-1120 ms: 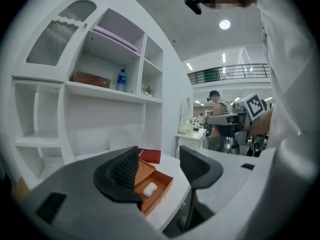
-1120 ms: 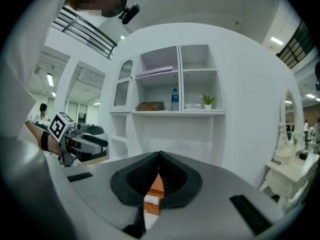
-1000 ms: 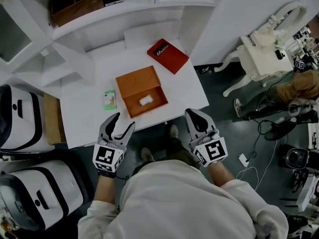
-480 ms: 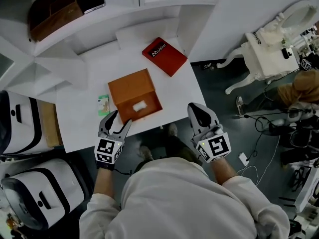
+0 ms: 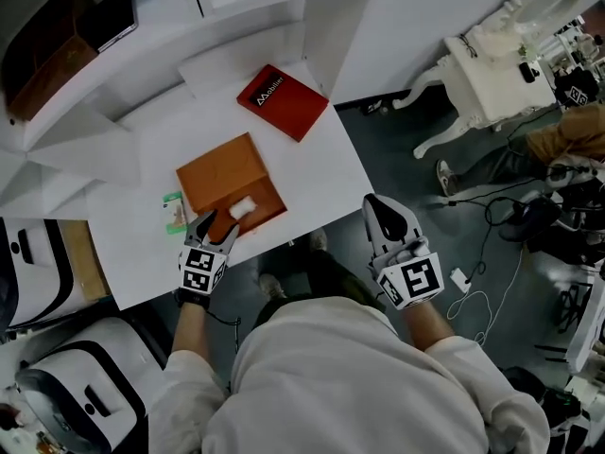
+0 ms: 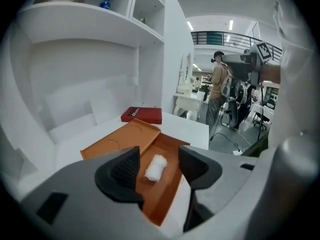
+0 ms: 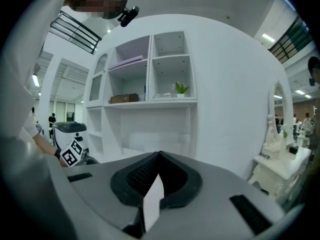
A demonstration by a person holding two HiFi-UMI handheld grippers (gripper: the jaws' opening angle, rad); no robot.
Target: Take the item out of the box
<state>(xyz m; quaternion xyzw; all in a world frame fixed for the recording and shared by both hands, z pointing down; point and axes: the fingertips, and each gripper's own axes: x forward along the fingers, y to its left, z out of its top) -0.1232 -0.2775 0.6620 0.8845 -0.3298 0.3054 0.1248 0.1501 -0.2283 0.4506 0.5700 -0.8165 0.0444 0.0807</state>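
Note:
An open orange box (image 5: 269,200) lies on the white table (image 5: 317,173), its lid (image 5: 219,165) folded back. A small white item (image 5: 243,205) rests inside the tray. My left gripper (image 5: 217,223) hovers at the box's near edge, open. In the left gripper view the white item (image 6: 155,170) shows in the box (image 6: 167,194) just beyond the left gripper (image 6: 160,156), untouched. The jaws have just been closing slightly, with nothing pressed between them. My right gripper (image 5: 390,218) is shut and empty, off the table's right side above the floor. The right gripper (image 7: 159,156) faces the shelves.
A red flat case (image 5: 282,101) lies at the table's back right and a small green packet (image 5: 174,212) left of the box. White shelves (image 5: 236,8) rise behind. White appliances (image 5: 28,272) stand at left, an ornate white stand (image 5: 482,74) and cables (image 5: 492,253) at right.
My left gripper dropped and moved forward to the box's near edge, now pointing down at the white item. The right gripper shifted sideways, staying off the table.

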